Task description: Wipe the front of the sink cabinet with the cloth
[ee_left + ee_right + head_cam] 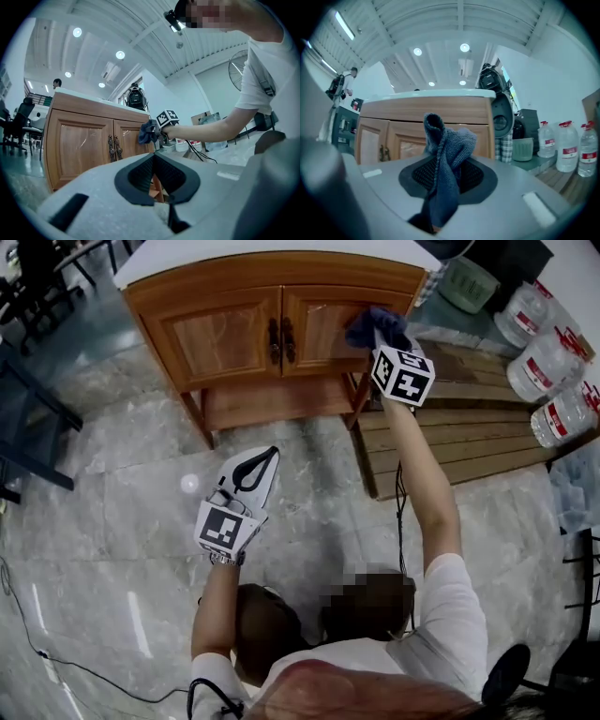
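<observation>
Two grippers are seen: the right gripper (449, 183) is clamped on the blue cloth (443, 150), which is held against the upper right corner of the sink cabinet (225, 334) front; the left gripper (153, 180) is held low above the floor (112, 484), well apart, jaws pressed together on nothing

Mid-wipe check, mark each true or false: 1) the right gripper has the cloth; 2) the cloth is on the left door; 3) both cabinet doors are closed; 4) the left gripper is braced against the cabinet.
1) True. The right gripper is shut on the blue cloth.
2) False. The cloth is up at the top right corner of the right door.
3) True. Both doors of the cabinet are closed, handles side by side.
4) False. The left gripper is held clear of the cabinet, low over the floor, jaws together with nothing in them.
</observation>
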{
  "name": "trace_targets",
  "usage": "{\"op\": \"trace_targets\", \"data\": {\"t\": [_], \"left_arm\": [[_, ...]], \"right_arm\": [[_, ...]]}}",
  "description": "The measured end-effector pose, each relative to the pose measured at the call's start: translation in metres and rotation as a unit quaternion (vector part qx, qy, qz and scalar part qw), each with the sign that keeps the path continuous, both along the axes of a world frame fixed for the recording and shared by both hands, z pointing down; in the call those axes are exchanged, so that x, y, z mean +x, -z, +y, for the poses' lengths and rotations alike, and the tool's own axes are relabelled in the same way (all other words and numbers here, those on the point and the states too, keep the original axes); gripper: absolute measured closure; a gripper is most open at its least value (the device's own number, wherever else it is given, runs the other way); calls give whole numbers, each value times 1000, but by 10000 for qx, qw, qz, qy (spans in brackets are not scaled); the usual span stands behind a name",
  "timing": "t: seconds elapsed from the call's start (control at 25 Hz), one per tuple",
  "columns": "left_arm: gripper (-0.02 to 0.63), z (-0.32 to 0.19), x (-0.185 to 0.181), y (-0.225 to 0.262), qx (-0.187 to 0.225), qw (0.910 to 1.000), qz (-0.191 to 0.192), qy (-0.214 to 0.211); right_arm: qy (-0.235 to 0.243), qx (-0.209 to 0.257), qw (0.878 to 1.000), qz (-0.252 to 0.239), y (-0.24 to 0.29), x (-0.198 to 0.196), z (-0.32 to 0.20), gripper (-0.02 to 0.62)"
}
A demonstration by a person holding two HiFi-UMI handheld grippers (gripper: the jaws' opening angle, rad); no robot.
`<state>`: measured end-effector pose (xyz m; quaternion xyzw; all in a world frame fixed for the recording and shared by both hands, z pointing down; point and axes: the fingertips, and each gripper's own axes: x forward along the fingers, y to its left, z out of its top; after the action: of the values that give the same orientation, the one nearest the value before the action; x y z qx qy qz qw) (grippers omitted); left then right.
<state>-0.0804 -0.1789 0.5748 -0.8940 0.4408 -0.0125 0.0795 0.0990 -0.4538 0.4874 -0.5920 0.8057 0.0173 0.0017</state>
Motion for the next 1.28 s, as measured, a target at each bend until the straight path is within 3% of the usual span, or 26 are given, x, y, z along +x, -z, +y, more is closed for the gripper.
{"op": "trace_targets", "data": {"t": [0.24, 0.4, 0.6, 0.8, 1.0, 1.28], "left_arm": [[604, -4, 1, -10, -115, 9999, -118, 31], [604, -9, -4, -21, -251, 9994, -183, 119], [604, -16, -27, -34, -669, 9961, 2, 581], [604, -9, -60, -26, -678, 9916, 242, 1079], [604, -4, -76, -18, -527, 9879, 460, 1386], [604, -2, -68, -6, -206, 9895, 476, 1347]], "right_arm": [[1545, 144, 9878, -92, -1, -128, 58, 483], [2568, -10, 9658, -348, -18, -228, 102, 483], [3424, -32, 9395, 73, -28, -335, 130, 483], [3614, -197, 9310, 462, -59, -395, 121, 483], [3697, -664, 9244, 660, -110, -428, 110, 483], [3238, -682, 9405, 777, -137, -426, 86, 483]]}}
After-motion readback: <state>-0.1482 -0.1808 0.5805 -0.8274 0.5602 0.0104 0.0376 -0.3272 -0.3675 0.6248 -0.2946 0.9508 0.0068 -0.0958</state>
